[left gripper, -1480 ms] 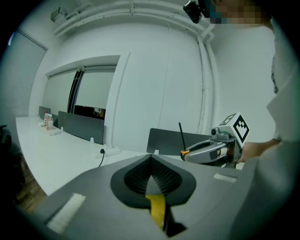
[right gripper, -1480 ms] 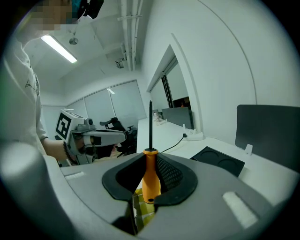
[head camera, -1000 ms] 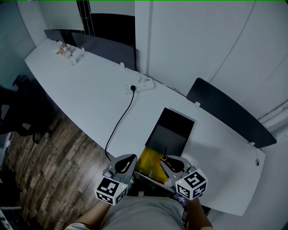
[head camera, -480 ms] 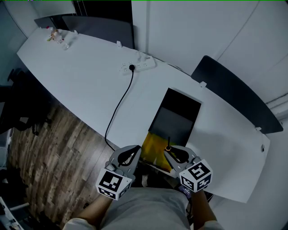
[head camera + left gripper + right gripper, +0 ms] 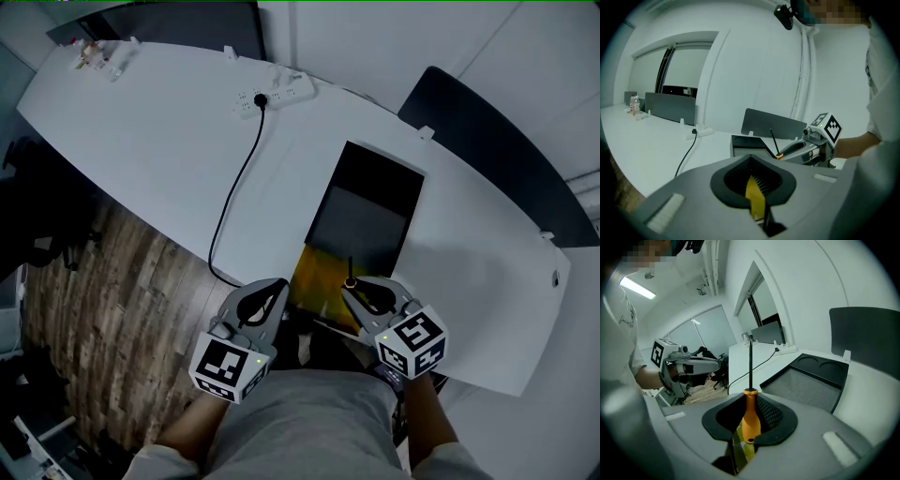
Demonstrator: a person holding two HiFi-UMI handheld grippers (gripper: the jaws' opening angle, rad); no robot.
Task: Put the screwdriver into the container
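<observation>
My right hand-held gripper (image 5: 750,401) is clamped on the orange handle of the screwdriver (image 5: 750,420), whose dark shaft points straight out past the jaw tips. The tool is off the surface, held over the near end of the container (image 5: 370,211), a black tray that stretches away ahead of this hand-held gripper, with two round recesses at its far end. Just below the tips lies a yellow patch (image 5: 314,281); I cannot tell what it is.

My left hand-held gripper (image 5: 279,284) sits just beside it, jaws together on nothing.

The long white surface (image 5: 141,122) runs ahead and off to the left. A white power strip (image 5: 272,92) lies well ahead, its black cable (image 5: 230,202) trailing over the near edge. Small bottles (image 5: 89,53) stand far off to the left. A dark divider panel (image 5: 497,159) stands beyond the tray, with white walls behind and a wood floor (image 5: 103,281) left of my left hand-held gripper.

Each cube carries black-and-white square markers (image 5: 415,337).
</observation>
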